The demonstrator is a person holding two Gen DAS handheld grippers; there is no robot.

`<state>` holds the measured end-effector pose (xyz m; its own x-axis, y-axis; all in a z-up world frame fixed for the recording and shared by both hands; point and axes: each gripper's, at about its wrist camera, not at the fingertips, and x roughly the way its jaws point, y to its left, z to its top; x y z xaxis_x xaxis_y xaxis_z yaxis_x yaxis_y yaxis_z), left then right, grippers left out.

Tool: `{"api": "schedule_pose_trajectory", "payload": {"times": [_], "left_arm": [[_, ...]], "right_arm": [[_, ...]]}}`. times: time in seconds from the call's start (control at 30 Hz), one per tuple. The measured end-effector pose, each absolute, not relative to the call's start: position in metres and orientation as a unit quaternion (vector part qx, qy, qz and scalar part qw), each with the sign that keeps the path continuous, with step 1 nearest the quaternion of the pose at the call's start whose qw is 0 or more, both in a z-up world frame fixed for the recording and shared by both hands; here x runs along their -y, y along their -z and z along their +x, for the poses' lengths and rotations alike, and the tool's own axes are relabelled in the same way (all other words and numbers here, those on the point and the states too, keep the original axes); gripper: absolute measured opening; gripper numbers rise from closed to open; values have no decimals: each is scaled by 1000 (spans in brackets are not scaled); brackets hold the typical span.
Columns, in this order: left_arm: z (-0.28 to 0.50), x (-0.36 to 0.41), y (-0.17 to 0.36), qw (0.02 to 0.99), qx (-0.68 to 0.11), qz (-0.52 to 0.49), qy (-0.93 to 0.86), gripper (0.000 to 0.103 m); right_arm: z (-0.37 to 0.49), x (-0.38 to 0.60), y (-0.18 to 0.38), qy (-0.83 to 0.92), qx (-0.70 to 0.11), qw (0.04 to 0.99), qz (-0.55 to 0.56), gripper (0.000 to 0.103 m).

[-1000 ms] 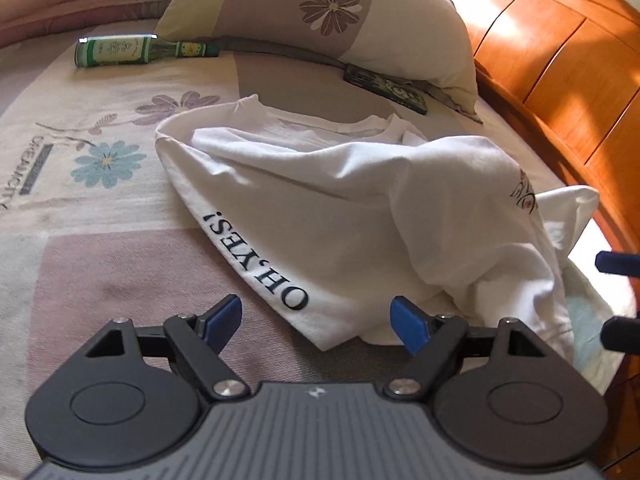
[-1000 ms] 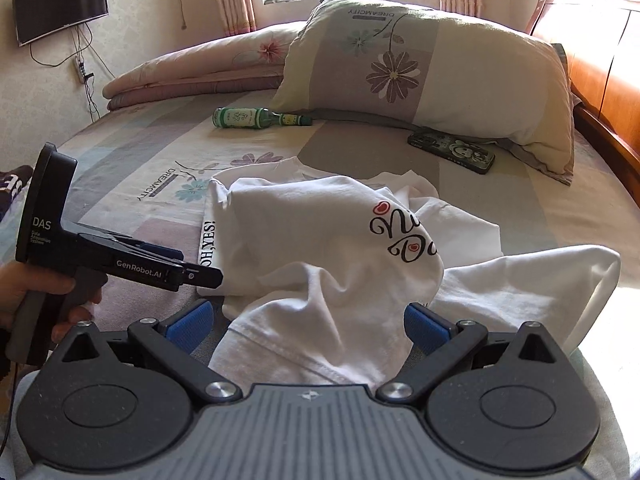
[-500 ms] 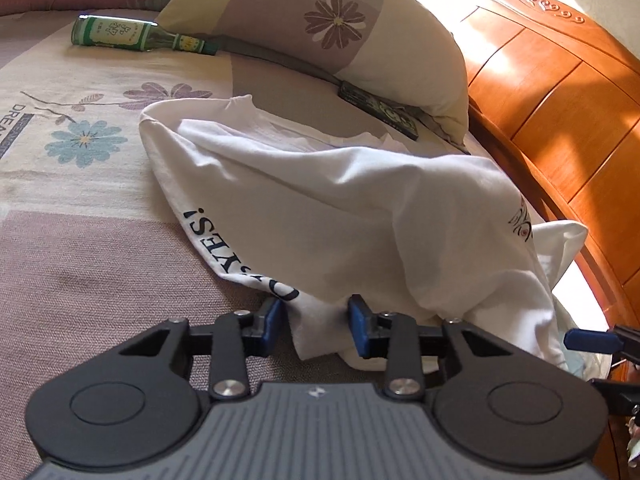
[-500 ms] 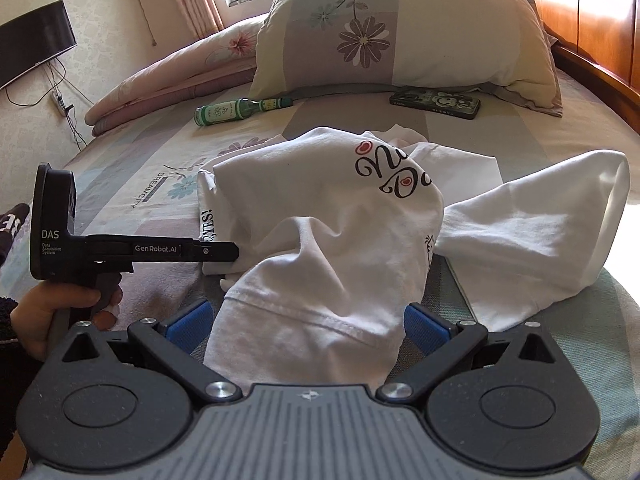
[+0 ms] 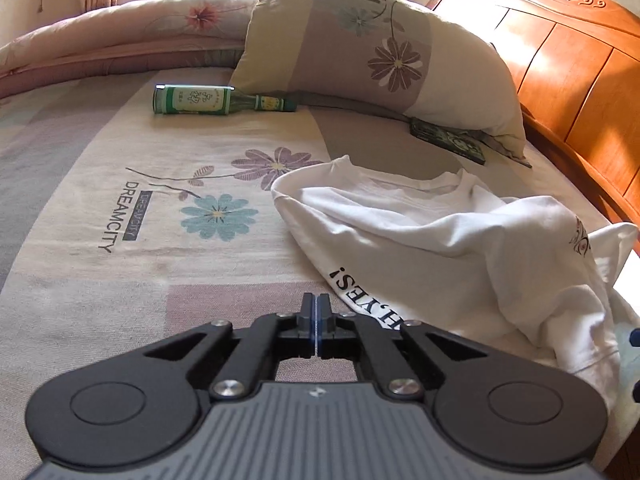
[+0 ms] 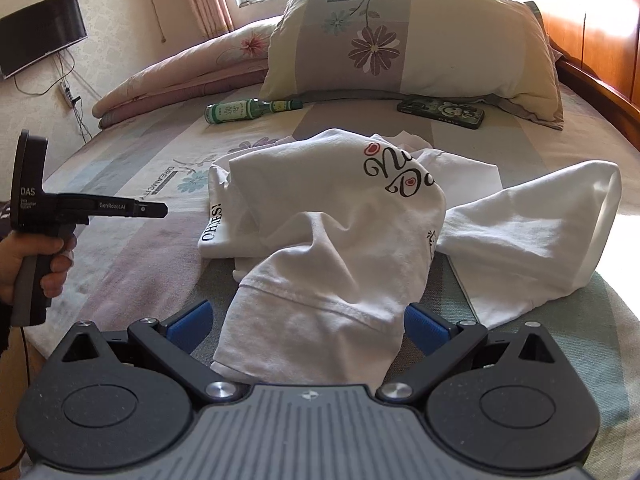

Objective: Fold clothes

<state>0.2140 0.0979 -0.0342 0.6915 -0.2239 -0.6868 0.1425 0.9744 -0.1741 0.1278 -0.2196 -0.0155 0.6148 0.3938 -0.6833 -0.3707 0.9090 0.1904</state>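
A crumpled white T-shirt (image 5: 460, 240) with black lettering lies on the bed; it also shows in the right wrist view (image 6: 328, 232). My left gripper (image 5: 316, 322) is shut and empty, its tips above the bedspread just left of the shirt's lettered edge. In the right wrist view the left gripper (image 6: 158, 210) hangs in the air left of the shirt, apart from it. My right gripper (image 6: 310, 324) is open, with the shirt's near hem lying between its blue pads (image 6: 188, 320).
A green bottle (image 5: 216, 100) lies on the bedspread by a large flowered pillow (image 5: 380, 48). A phone (image 6: 442, 111) lies in front of the pillow. A rolled quilt (image 6: 180, 80) runs along the far side. The wooden headboard (image 5: 580, 60) stands at right.
My left gripper has closed, from wide open to fully shut, and has drawn back left off the shirt's edge without cloth. The right gripper stays open over the hem.
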Motion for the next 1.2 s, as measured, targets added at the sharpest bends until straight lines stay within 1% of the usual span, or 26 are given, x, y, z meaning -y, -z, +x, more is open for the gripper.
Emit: {"api": "schedule_pose_trajectory", "payload": {"times": [0.1,0.13,0.17,0.23,0.3,0.33,0.37,0.47,0.6,0.73,0.9,0.97,1.0,1.03,1.07,1.13,1.2], "left_arm": [[201,-82,34,908,-396,-27,138,17],[195,-72,35,903,-401,-13,151,28],[190,-63,36,900,-404,-6,164,34],[181,-46,36,891,-410,2,193,39],[172,-30,36,883,-414,7,223,43],[167,-23,36,879,-414,10,238,49],[164,-17,36,876,-411,13,252,52],[157,1,40,866,-407,23,289,56],[161,18,54,860,-417,23,295,56],[167,27,64,860,-407,12,309,55],[181,40,76,855,-397,19,334,51],[186,45,78,856,-393,19,336,41],[188,47,78,855,-394,17,337,30],[188,48,77,853,-395,15,339,13],[187,48,76,853,-395,15,341,5],[179,48,71,856,-387,31,343,1],[170,40,63,857,-380,48,345,1]], "right_arm": [[125,193,24,-213,-384,897,-59,103],[124,185,27,-212,-383,895,-83,103],[125,178,32,-205,-380,895,-110,103],[129,174,37,-165,-370,901,-154,103],[136,191,33,-128,-364,910,-154,103],[140,199,31,-110,-361,913,-154,103],[143,208,29,-95,-359,916,-151,103],[153,238,25,-75,-373,919,-105,103],[154,252,26,-66,-381,919,-82,103],[149,244,33,-85,-387,915,-78,103],[145,236,39,-96,-391,912,-77,103],[144,236,40,-98,-392,912,-72,103],[144,236,40,-98,-393,912,-70,103],[144,237,40,-98,-393,912,-68,103],[143,237,40,-98,-393,912,-66,103],[140,238,38,-100,-391,913,-65,103],[137,238,36,-103,-389,913,-64,103]]}}
